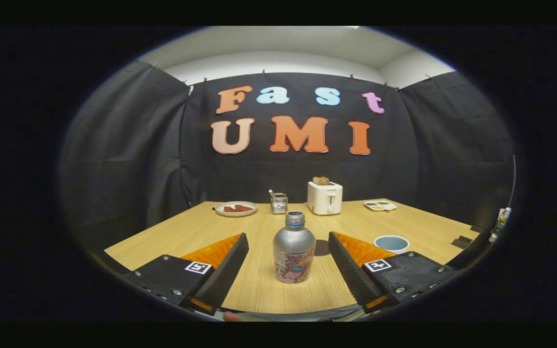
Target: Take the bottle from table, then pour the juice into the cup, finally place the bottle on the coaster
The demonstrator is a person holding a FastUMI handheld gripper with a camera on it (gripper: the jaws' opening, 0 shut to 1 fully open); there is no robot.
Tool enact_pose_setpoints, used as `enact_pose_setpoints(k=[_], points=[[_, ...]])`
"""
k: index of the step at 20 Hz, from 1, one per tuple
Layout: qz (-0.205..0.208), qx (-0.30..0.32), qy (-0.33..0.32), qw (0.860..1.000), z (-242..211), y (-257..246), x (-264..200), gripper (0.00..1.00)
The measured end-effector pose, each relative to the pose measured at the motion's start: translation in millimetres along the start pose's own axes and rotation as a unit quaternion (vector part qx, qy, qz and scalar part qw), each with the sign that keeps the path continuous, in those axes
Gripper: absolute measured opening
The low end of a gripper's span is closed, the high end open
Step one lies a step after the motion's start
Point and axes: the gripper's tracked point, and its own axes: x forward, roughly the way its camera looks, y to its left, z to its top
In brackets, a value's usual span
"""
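Observation:
A silver bottle (294,251) with a printed label and no cap stands upright on the wooden table (259,290). It is between my two fingers, near their tips, with a gap on each side. My gripper (288,237) is open and touches nothing. A pale blue cup (392,243) sits on the table just beyond the right finger. A dark round disc (323,247), which looks like the coaster, lies flat just behind and to the right of the bottle, partly hidden by the right finger.
At the back of the table stand a white toaster (324,198) with toast in it, a small metal holder (278,203), a plate (236,208) with something red-brown, and a small white tray (380,205). Black cloth walls close off the booth.

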Motion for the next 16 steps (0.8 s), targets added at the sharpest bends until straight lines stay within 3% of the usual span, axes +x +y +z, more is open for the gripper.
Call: enact_pose_setpoints(k=[16], points=[[0.003, 0.007, 0.107, 0.994, -78, 0, 61, 0.99]])
